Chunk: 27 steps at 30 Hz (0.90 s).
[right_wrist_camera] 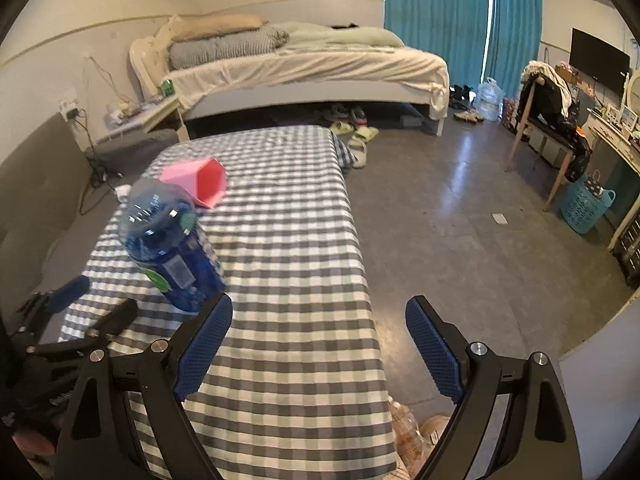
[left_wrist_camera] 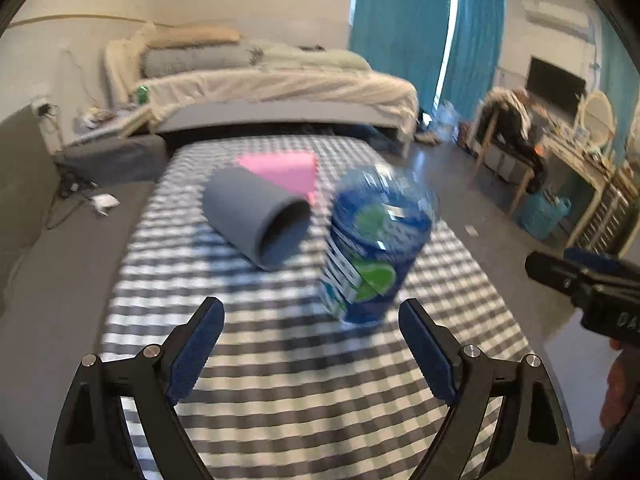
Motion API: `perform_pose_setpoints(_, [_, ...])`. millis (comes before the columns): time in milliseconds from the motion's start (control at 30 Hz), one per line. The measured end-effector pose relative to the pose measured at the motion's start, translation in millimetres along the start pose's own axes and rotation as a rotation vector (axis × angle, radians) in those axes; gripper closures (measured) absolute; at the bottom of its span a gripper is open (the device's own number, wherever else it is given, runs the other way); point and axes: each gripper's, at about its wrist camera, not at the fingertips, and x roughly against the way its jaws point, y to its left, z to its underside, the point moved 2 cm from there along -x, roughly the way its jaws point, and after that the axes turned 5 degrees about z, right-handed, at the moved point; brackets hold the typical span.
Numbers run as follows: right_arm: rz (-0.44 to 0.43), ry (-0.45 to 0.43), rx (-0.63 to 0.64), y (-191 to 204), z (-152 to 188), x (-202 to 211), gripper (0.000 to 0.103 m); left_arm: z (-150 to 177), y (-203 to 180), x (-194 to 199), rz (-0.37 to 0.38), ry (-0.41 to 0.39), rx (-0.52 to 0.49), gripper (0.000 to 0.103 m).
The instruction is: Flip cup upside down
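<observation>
A grey cup (left_wrist_camera: pixel 256 220) lies on its side on the checked tablecloth (left_wrist_camera: pixel 280 380), its mouth facing me. Behind it lies a pink cup (left_wrist_camera: pixel 286 172), also on its side; in the right wrist view the pink cup (right_wrist_camera: pixel 200 182) shows its open mouth and the grey cup is hidden behind the bottle. My left gripper (left_wrist_camera: pixel 310 344) is open and empty, hovering short of the grey cup. My right gripper (right_wrist_camera: pixel 320 344) is open and empty over the table's right edge; it also shows at the right of the left wrist view (left_wrist_camera: pixel 584 284).
A blue plastic bottle (left_wrist_camera: pixel 372 248) stands upright to the right of the grey cup, close to my left gripper; it also shows in the right wrist view (right_wrist_camera: pixel 170 240). A grey sofa (left_wrist_camera: pixel 48 248) runs along the table's left. A bed (right_wrist_camera: pixel 304 72), chair (right_wrist_camera: pixel 548 112) and floor lie beyond.
</observation>
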Motion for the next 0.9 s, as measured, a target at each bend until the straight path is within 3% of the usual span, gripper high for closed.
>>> perform_pose_setpoints(167, [-0.039,-0.128,0.008,10,1,20,0.013,-9,12,33,-0.060,-0.109,0.022,0.003])
perform_pose_setpoints(267, [-0.047,-0.178,0.000,13,9,27,0.007,-9,14,45,-0.085,-0.145,0.033,0.001])
perform_pose_setpoints(467, [-0.100,-0.193,0.012,22,27,31,0.000,5,20,58,-0.125,-0.163,0.032,0.000])
perform_pose_setpoints(900, [-0.111,-0.197,0.045,27,31,30,0.000,17,19,61,-0.144,-0.150,0.033,0.000])
